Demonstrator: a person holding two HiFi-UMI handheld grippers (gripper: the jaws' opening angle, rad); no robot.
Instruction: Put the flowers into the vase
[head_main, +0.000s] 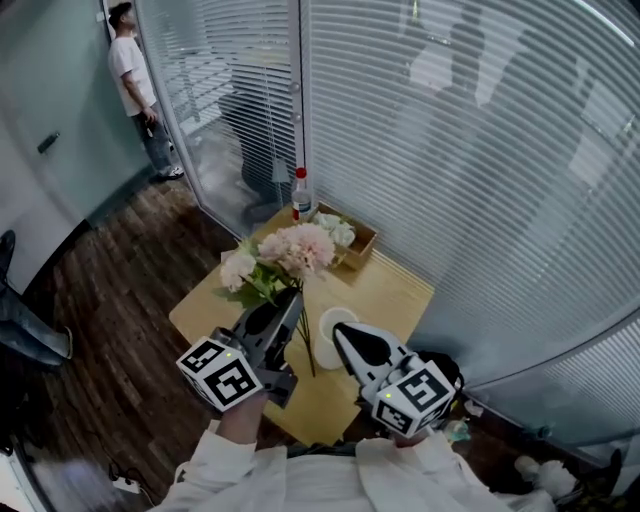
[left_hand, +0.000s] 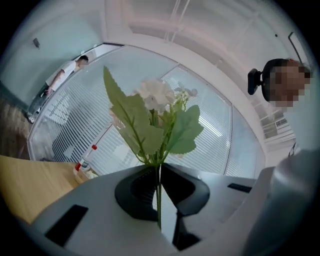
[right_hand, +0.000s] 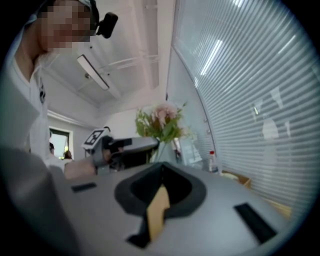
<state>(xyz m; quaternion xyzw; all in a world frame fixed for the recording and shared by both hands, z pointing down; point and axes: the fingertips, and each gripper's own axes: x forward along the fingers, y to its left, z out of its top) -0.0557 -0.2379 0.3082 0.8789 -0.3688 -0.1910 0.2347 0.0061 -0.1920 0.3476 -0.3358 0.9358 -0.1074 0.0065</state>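
Observation:
My left gripper (head_main: 292, 300) is shut on the thin green stems (left_hand: 159, 200) of a bunch of pale pink and white flowers (head_main: 296, 250) with green leaves, held above the small wooden table (head_main: 400, 290). In the left gripper view the blooms (left_hand: 157, 94) stand up straight ahead of the left gripper (left_hand: 159, 169). A white round vase (head_main: 327, 322) sits on the table just right of the stems, partly hidden. My right gripper (head_main: 339, 333) hovers beside it, shut, with nothing between its pads (right_hand: 161, 168). The right gripper view shows the flowers (right_hand: 162, 120) ahead to the left.
A shallow wooden tray (head_main: 362, 243) with white flowers and a red-capped bottle (head_main: 300, 195) stand at the table's far edge, against the curved glass wall with blinds (head_main: 480, 170). A person (head_main: 132, 85) stands far off on the dark wood floor (head_main: 120, 300).

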